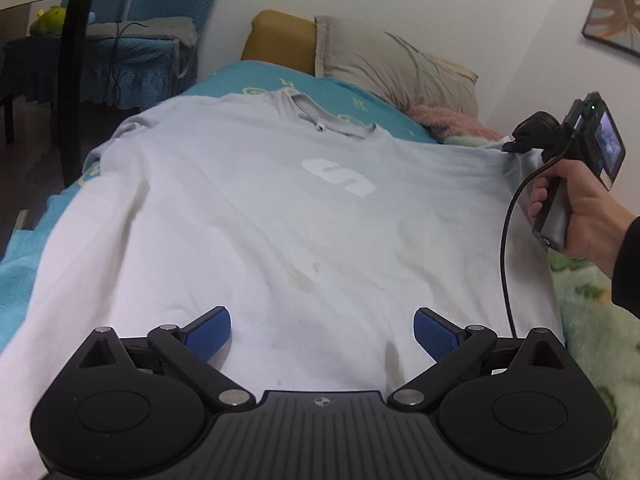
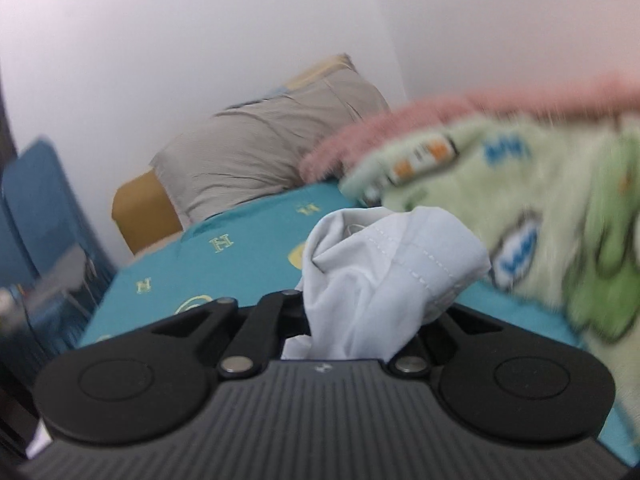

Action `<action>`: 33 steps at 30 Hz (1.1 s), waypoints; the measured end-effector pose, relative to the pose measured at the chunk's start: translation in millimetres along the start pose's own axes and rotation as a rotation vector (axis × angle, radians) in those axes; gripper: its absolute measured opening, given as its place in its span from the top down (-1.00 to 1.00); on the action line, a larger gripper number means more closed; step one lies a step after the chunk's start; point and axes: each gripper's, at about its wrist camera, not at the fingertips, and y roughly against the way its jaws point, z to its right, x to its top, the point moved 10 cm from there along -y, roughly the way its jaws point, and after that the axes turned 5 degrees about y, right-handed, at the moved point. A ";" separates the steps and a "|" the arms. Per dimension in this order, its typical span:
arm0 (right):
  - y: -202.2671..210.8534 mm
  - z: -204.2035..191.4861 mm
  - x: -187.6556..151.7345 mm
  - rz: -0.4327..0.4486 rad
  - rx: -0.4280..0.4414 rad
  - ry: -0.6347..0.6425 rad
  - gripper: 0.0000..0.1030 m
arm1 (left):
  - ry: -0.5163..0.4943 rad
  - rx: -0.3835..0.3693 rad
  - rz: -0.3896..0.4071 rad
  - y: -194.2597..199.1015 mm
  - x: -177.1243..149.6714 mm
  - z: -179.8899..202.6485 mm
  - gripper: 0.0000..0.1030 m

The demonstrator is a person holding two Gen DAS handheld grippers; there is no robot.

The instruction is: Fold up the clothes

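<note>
A white T-shirt with a pale logo lies spread face-up on the teal bed sheet, collar at the far end. My left gripper is open, its blue pads just above the shirt's near hem. My right gripper is at the shirt's right sleeve, held by a hand. In the right wrist view it is shut on a bunched white sleeve, which hides the fingers.
A grey pillow and a mustard headboard are at the far end. A pink and green fluffy blanket lies along the bed's right side. A blue-covered chair and a dark pole stand at the left.
</note>
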 end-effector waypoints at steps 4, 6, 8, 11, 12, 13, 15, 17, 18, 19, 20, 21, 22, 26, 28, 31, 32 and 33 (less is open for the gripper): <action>20.3 -61.1 8.5 0.018 -0.023 0.129 0.79 | 0.056 -0.004 0.044 17.3 20.3 -9.9 -0.93; 23.3 -97.6 2.4 0.019 -0.013 0.210 0.79 | 0.083 -0.006 0.066 26.0 30.4 -15.0 -0.93; 20.5 -132.2 -14.2 0.016 -0.005 0.282 0.79 | 0.099 -0.002 0.096 37.1 43.4 -25.8 -0.93; 6.4 -180.2 -53.4 -0.015 0.027 0.353 0.79 | 0.115 0.038 0.132 45.0 59.4 -49.9 -0.93; 0.2 -195.1 -68.3 -0.030 0.038 0.380 0.79 | 0.130 0.056 0.135 45.8 63.3 -59.5 -0.93; -6.7 -209.2 -84.1 -0.047 0.047 0.411 0.79 | 0.145 0.070 0.136 44.0 66.8 -68.1 -0.93; -13.3 -219.7 -98.1 -0.064 0.059 0.422 0.78 | 0.165 0.085 0.142 38.2 73.6 -82.4 -0.93; -17.7 -224.9 -107.0 -0.078 0.068 0.419 0.77 | 0.172 0.106 0.135 29.2 75.3 -93.4 -0.93; -19.9 -227.5 -111.4 -0.084 0.072 0.417 0.75 | 0.175 0.116 0.132 24.6 76.1 -98.8 -0.93; -22.0 -230.1 -115.8 -0.091 0.077 0.415 0.75 | 0.179 0.119 0.120 19.2 73.8 -101.2 -0.93; -24.2 -232.7 -120.2 -0.097 0.082 0.413 0.74 | 0.184 0.122 0.107 13.7 71.6 -103.7 -0.93; -26.3 -235.3 -124.6 -0.104 0.086 0.411 0.69 | 0.188 0.125 0.095 8.3 69.3 -106.1 -0.93; -28.5 -237.9 -128.9 -0.110 0.091 0.409 0.50 | 0.184 0.119 0.085 4.7 67.0 -104.4 -0.93; -24.1 -245.3 -132.0 -0.115 0.143 0.399 -0.77 | 0.146 0.109 0.072 -4.1 62.0 -96.2 -0.93; -6.3 -244.4 -121.6 -0.119 0.187 0.384 -0.76 | 0.122 0.117 0.080 -1.0 62.4 -93.4 -0.93; 34.1 -234.6 -102.8 -0.120 0.226 0.341 -0.76 | 0.101 0.104 0.099 6.6 66.1 -86.5 -0.93; 51.0 -229.2 -95.5 -0.116 0.239 0.327 -0.76 | 0.087 0.109 0.116 11.7 67.7 -84.3 -0.93; 69.6 -222.7 -89.1 -0.112 0.249 0.319 -0.76 | 0.069 0.120 0.134 16.3 68.9 -81.9 -0.93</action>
